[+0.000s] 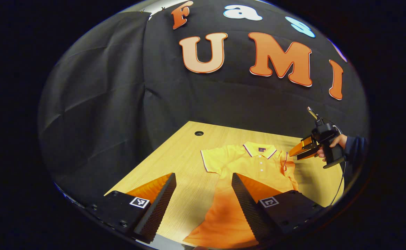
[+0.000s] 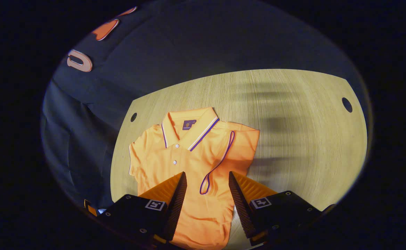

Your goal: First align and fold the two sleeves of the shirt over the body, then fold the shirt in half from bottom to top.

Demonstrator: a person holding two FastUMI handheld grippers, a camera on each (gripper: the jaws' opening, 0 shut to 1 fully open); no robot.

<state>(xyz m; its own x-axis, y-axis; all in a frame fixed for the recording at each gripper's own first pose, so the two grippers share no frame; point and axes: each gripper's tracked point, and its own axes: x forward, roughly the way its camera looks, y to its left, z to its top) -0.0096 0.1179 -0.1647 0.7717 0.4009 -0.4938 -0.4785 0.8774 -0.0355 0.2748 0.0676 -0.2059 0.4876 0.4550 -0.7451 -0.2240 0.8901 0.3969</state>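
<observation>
In the left gripper view, the left gripper (image 1: 203,198) has its jaws wide apart at the bottom of the frame, holding nothing. The orange polo shirt (image 1: 255,163) lies flat on the wooden table (image 1: 175,152), a little right of center; its lower part runs down between the jaws. At the right edge, a hand (image 1: 331,146) holds the right gripper (image 1: 298,152) just beside the shirt.

In the right gripper view, the right gripper (image 2: 206,191) is also wide open and empty. The shirt (image 2: 175,152) lies left of center, and one sleeve (image 2: 239,146) is folded over the body. Its cuff reaches down between the jaws.
</observation>
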